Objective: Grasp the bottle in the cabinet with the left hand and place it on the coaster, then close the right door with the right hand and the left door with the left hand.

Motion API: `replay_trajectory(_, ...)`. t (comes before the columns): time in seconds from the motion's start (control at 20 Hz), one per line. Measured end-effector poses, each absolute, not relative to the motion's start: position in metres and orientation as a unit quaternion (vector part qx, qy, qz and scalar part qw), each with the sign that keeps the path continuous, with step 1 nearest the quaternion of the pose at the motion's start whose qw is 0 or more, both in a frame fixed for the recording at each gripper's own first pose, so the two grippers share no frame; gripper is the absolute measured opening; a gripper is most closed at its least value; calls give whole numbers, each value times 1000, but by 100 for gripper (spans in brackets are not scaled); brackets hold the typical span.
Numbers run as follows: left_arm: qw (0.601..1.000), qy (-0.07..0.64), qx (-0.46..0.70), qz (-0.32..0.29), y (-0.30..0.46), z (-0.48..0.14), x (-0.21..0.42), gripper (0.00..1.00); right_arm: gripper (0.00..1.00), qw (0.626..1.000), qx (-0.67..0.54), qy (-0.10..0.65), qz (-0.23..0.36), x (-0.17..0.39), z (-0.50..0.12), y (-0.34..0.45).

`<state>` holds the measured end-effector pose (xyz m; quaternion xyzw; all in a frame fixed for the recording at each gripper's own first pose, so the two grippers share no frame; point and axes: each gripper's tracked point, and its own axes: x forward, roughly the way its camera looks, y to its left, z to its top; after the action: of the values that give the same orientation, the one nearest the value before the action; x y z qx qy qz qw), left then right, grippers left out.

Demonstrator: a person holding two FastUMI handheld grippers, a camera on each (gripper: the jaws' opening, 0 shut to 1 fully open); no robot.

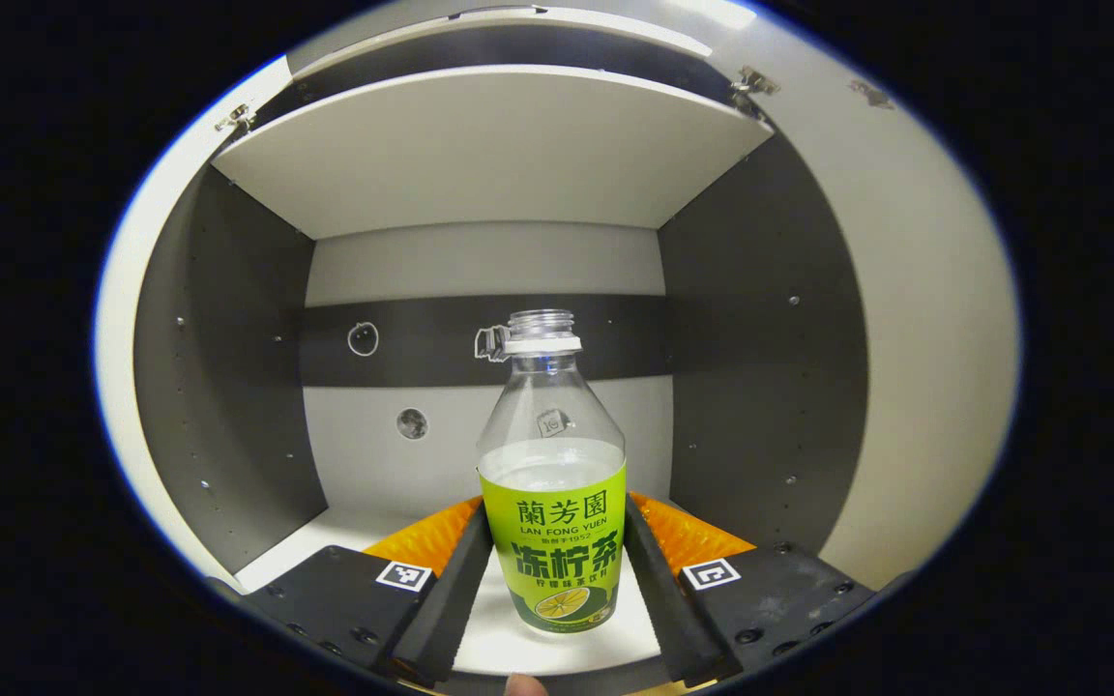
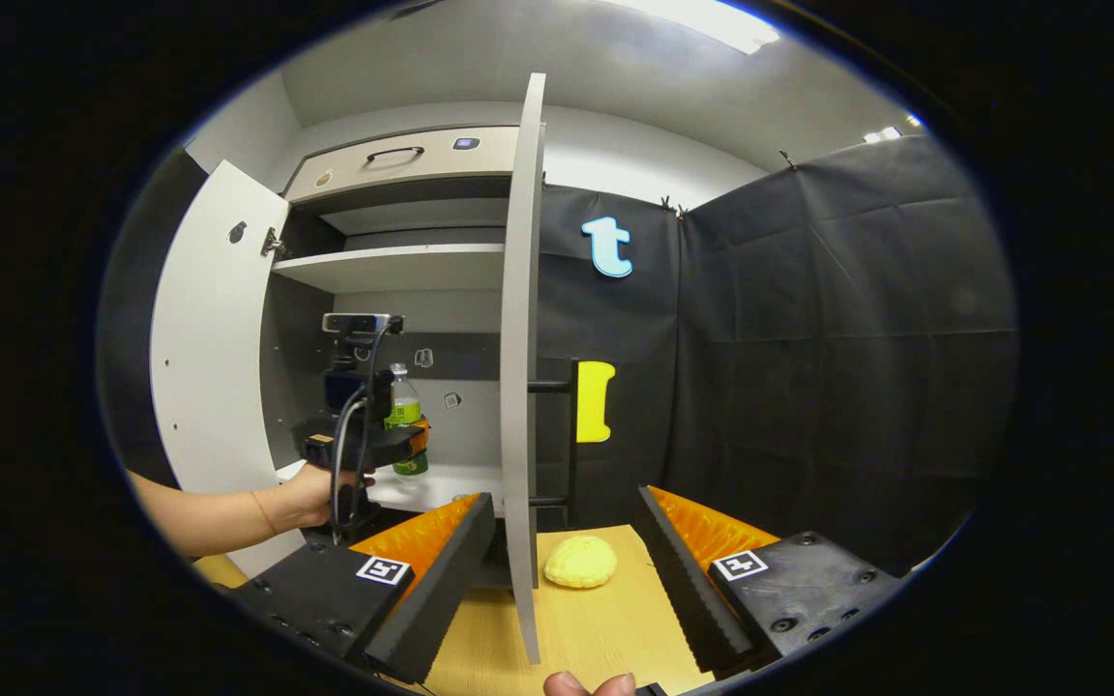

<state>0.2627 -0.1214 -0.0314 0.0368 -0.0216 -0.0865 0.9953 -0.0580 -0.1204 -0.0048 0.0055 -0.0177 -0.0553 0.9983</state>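
A clear bottle (image 1: 552, 483) with a green label and no cap stands inside the cabinet (image 1: 480, 155), on its white lower shelf. My left gripper (image 1: 557, 590) is around it, and both black fingers (image 1: 465, 580) press against the label's sides. In the right gripper view the same bottle (image 2: 405, 411) shows inside the cabinet with the left gripper (image 2: 364, 445) and a hand (image 2: 310, 493) at it. My right gripper (image 2: 567, 580) is open over the wooden table (image 2: 605, 628), with the edge of the right door (image 2: 518, 338) between its fingers. A yellow round coaster (image 2: 580, 563) lies on the table just beyond.
Both doors stand open; the left door (image 2: 214, 348) swings out to the left. A shelf board (image 1: 489, 145) spans the cabinet above the bottle. A drawer with a handle (image 2: 395, 153) sits above the cabinet. Black cloth walls close off the right side.
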Motion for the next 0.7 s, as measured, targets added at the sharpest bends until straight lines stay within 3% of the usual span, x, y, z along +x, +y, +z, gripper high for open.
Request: replay_trajectory(0.7, 991, -40, 28, -126, -76, -73, 75, 79, 98, 999, -1, -46, -22, -54, 10, -69)
